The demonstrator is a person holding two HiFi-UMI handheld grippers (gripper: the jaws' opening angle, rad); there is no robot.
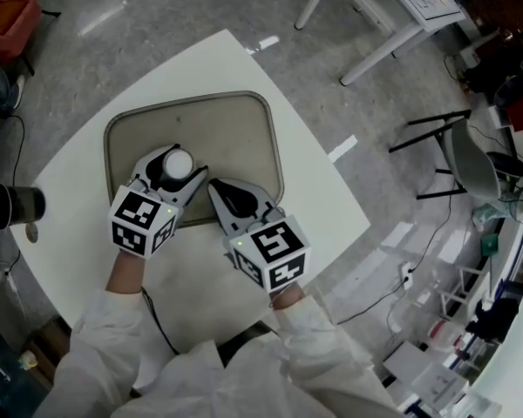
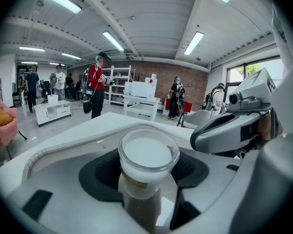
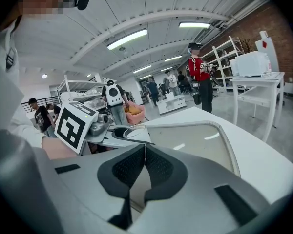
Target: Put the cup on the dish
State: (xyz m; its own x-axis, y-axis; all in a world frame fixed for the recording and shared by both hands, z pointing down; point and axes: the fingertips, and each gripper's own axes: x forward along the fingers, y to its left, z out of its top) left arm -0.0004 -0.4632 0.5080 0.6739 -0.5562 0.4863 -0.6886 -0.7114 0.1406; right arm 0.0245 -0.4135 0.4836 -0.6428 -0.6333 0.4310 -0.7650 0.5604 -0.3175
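A beige tray, the dish (image 1: pixel 231 129), lies on the white table (image 1: pixel 318 194). My left gripper (image 1: pixel 179 167) is shut on a small clear cup (image 1: pixel 178 162) with a white inside, over the tray's near left part. In the left gripper view the cup (image 2: pixel 147 154) stands upright between the dark pads (image 2: pixel 100 172), with the tray rim (image 2: pixel 63 147) beyond it. I cannot tell whether the cup touches the tray. My right gripper (image 1: pixel 220 190) is just right of the cup at the tray's near edge. Its jaws (image 3: pixel 144 167) are shut with nothing between them.
A black cylinder (image 1: pixel 9 205) sits at the table's left edge. Another white table (image 1: pixel 392 11) and a black folding stand (image 1: pixel 444 151) stand on the floor to the right. Several people (image 2: pixel 95 89) stand far off in the room.
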